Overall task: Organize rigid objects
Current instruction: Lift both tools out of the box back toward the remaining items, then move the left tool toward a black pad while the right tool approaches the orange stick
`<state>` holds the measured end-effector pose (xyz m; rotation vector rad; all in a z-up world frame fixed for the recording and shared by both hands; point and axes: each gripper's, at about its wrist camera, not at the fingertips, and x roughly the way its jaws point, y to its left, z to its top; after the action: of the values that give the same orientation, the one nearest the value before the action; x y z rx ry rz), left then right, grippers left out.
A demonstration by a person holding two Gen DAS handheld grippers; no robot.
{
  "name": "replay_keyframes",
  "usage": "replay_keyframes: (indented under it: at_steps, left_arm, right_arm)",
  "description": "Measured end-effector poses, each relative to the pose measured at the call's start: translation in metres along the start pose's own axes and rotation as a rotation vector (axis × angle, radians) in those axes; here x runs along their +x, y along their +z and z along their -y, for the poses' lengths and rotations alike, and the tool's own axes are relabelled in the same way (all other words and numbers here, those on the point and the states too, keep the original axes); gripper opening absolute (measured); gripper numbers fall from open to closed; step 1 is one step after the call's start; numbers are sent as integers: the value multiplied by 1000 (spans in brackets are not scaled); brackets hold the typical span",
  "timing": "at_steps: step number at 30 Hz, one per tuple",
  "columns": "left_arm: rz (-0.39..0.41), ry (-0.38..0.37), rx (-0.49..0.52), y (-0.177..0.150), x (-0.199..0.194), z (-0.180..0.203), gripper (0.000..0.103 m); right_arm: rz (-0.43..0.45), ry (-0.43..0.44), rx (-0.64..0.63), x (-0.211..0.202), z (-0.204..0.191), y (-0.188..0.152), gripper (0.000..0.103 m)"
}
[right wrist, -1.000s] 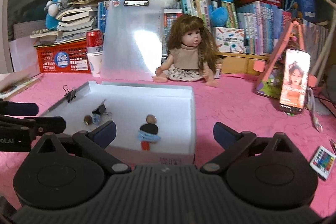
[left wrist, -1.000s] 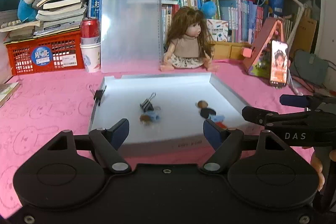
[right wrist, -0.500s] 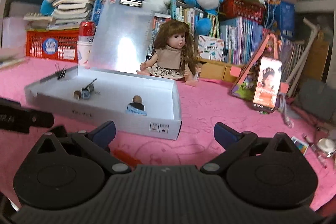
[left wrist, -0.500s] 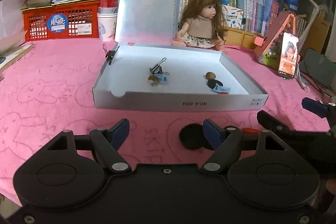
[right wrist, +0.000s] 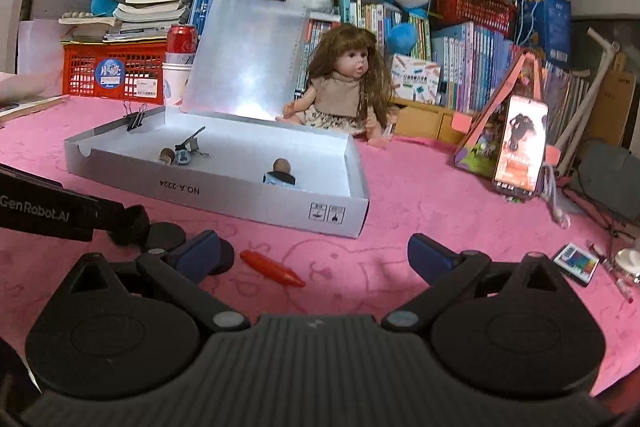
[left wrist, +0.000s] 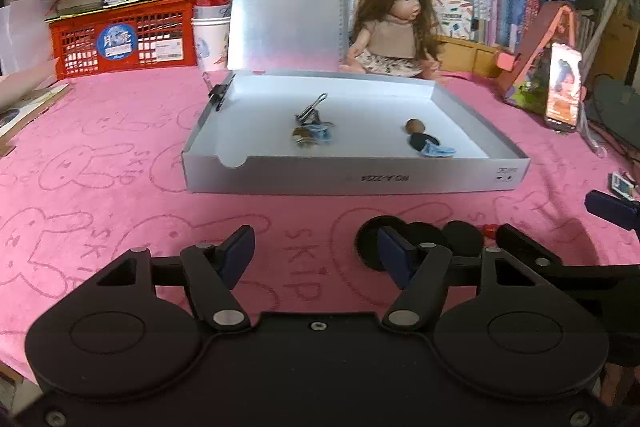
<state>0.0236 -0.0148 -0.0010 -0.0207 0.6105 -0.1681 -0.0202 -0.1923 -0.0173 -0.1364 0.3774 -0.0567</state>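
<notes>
My left gripper [left wrist: 316,251] part open, jaws just closing with nothing between them, black discs [left wrist: 424,237] by its right finger, my right gripper [right wrist: 314,255] wide, empty, red crayon [right wrist: 272,268] on the cloth between its fingers, white box [right wrist: 224,187] beyond.

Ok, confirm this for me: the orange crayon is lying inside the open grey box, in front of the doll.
Not quite. The orange crayon lies on the pink cloth outside the open grey box, on the near side of its front wall, between the right gripper's open fingers. The right wrist view shows it. The doll sits behind the box.
</notes>
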Motion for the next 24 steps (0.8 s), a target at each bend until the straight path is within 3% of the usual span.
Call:
replay_keyframes:
  at_steps: [19,24]
  left_arm:
    - [6,81,-14,-1,0,-15,65]
    - [20,44,-1,-2,-7,-11,65]
  right_arm:
    - [-78,-40,67,10,20,-7,103]
    - [-78,-27,36,14,12,-8,103]
